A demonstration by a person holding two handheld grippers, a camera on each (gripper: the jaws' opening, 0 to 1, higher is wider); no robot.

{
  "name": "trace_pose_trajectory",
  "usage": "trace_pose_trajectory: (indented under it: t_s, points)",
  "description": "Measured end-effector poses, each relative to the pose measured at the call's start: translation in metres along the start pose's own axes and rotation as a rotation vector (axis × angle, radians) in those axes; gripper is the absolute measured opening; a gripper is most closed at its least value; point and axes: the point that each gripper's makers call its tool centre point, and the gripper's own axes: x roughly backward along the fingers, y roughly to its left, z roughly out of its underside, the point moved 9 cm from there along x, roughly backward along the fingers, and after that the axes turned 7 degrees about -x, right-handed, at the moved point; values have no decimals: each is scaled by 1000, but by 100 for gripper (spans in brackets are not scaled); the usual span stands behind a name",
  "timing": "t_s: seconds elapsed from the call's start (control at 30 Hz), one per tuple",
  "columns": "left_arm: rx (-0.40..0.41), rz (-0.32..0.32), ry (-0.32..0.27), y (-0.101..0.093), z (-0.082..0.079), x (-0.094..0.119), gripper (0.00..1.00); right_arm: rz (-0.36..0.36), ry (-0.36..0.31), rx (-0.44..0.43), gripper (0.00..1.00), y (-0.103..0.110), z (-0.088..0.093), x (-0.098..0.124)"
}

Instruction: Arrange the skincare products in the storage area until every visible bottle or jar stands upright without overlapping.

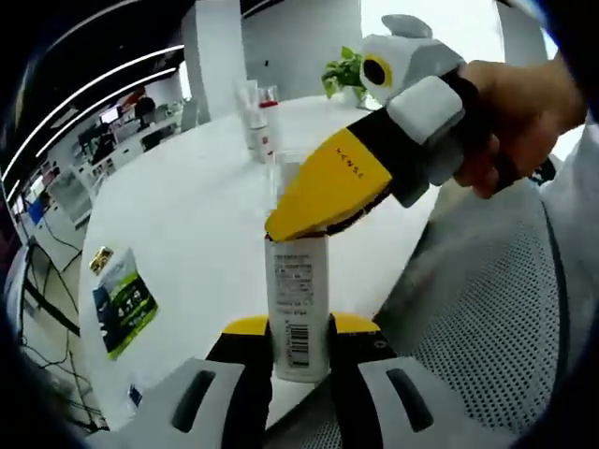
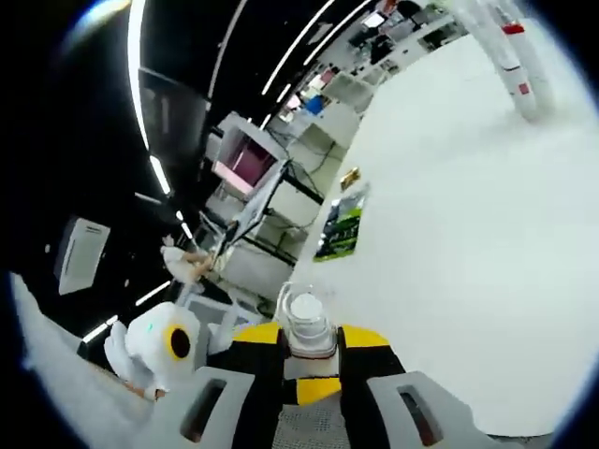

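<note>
A white bottle (image 1: 298,313) with a barcode label stands upright between my left gripper's (image 1: 298,329) jaws, which are shut on its lower body over the table's near edge. My right gripper (image 1: 292,227) comes in from the upper right, held by a hand (image 1: 524,108), and its yellow jaws are clamped on the bottle's top. In the right gripper view that bottle's clear neck and white cap (image 2: 306,318) sit between my right gripper's (image 2: 308,339) shut jaws. Two tall clear bottles with red bands (image 1: 259,117) (image 2: 517,58) stand far across the white table (image 1: 187,215).
A green packet (image 1: 124,301) (image 2: 341,225) lies flat near the table's left edge. A clear glass (image 1: 286,176) stands behind the held bottle. A grey mesh chair (image 1: 491,313) is at the right, and a potted plant (image 1: 344,71) at the far side.
</note>
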Motion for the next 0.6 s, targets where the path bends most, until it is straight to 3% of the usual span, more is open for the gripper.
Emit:
trace_pose_trajectory:
  t_s: [0.1, 0.17, 0.27, 0.37, 0.4, 0.5, 0.6]
  points:
    - [-10, -6, 3, -1, 0, 0, 19, 62, -12, 17, 16, -2, -1, -2]
    - [22, 20, 5, 1, 1, 0, 19, 45, 16, 64, 15, 0, -1, -2]
    - [3, 46, -10, -2, -1, 0, 19, 5, 63, 145, 15, -1, -5, 4]
    - [-43, 102, -61, -9, -6, 0, 21, -61, 114, 213, 15, -3, -8, 9]
    - [-33, 120, -82, -10, -8, 0, 21, -115, 140, 257, 15, -2, -11, 14]
    - [-16, 162, -129, -14, -12, 2, 24, -190, 184, 346, 15, -1, -14, 21]
    - [-32, 210, -160, -20, -16, 4, 26, -283, 244, 500, 14, 5, -14, 27]
